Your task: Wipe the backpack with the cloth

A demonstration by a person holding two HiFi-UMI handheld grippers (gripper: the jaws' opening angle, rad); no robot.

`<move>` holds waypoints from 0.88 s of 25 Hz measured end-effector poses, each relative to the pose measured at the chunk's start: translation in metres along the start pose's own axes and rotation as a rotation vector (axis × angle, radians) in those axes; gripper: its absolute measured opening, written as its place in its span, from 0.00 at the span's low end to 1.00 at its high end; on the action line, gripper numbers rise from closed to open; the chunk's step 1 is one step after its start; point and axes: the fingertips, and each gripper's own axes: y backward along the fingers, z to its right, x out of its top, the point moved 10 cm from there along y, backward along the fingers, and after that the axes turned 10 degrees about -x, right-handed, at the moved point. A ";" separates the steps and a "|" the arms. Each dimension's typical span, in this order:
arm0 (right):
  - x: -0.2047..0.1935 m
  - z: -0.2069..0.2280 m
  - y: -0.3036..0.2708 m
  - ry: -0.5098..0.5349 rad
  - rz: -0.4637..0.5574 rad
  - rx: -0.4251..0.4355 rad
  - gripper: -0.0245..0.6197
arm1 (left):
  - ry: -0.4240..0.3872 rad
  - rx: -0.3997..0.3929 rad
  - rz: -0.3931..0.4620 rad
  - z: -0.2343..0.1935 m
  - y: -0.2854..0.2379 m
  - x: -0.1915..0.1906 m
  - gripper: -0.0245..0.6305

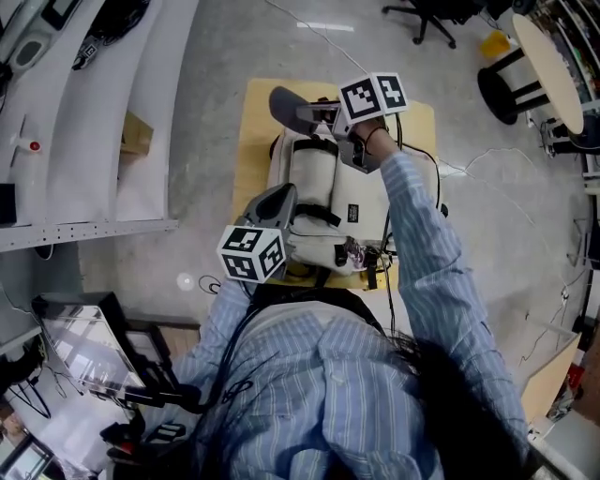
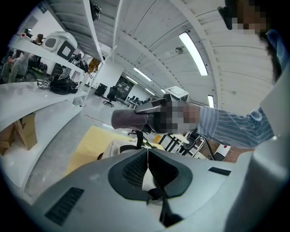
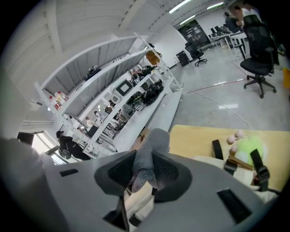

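A cream backpack with black straps lies on a yellow table. My right gripper hovers at the bag's far end, shut on a grey cloth that sticks out past the jaws. The right gripper view shows the cloth pinched between the pads, the backpack below and a green plush charm on it. My left gripper sits at the bag's near left side. In the left gripper view its jaws are shut, with a strip of cream backpack fabric between them.
White shelving runs along the left, with a cardboard box beneath it. A black stool and a round table stand at the far right. An office chair is behind. Cables trail over the concrete floor.
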 end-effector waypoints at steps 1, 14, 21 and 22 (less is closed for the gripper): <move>-0.004 -0.006 -0.001 0.000 -0.005 0.019 0.21 | -0.003 -0.007 -0.001 0.002 -0.001 0.000 0.05; -0.073 0.059 0.024 -0.159 -0.039 -0.125 0.21 | -0.010 -0.048 -0.033 0.012 -0.002 -0.009 0.05; -0.111 0.120 0.098 -0.250 0.016 -0.261 0.21 | -0.033 -0.092 -0.068 0.028 -0.014 -0.012 0.05; -0.117 0.129 0.108 -0.263 0.024 -0.281 0.21 | -0.038 -0.101 -0.074 0.031 -0.017 -0.012 0.05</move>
